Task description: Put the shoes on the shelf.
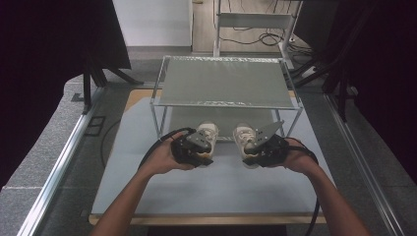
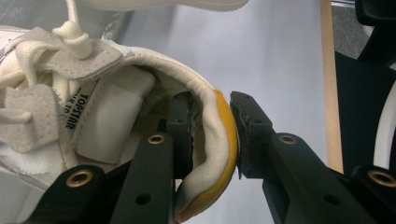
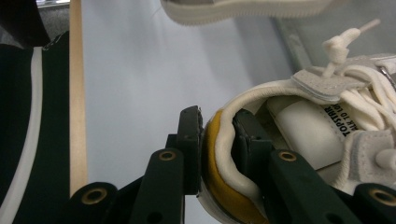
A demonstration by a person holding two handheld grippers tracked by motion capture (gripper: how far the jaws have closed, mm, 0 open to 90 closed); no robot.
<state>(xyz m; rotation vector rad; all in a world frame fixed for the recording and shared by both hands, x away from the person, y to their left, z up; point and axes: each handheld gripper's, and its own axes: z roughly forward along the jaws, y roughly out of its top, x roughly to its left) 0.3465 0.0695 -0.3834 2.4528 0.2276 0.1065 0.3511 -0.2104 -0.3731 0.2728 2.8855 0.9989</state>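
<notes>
Your left gripper (image 1: 199, 147) has its jaws clamped on the padded heel collar of the left sneaker (image 1: 206, 133), one jaw inside the shoe and one outside against the yellow heel patch (image 2: 226, 144). Your right gripper (image 1: 255, 150) holds the right sneaker (image 1: 244, 137) the same way, pinching the collar with its own yellow patch (image 3: 212, 163) under the outer jaw. Both pairs of jaws stand narrow, closed on shoe material.

Take the wire rack (image 1: 226, 104) as your landmark: both sneakers sit just in front of its lower shelf, toes pointing toward it, side by side and slightly apart, over the pale table mat (image 1: 216, 184).

Judging from the look of them, these are light canvas-and-suede shoes. The collar is soft and has folded between your jaws, most clearly in the left gripper view, so the grip squeezes padding rather than anything firm. Expect each shoe to hang from the heel and let its toe droop or swing. The rubber sole is probably the stiffest and heaviest part, so the weight sits low and forward of your hold.

The heel collar is a sound place to grip, since it gives the jaws a lip to bite. Loose laces (image 2: 70, 35) with knotted ends trail at the tongue and could catch on the rack's front rail (image 1: 226, 104), farther on.
</notes>
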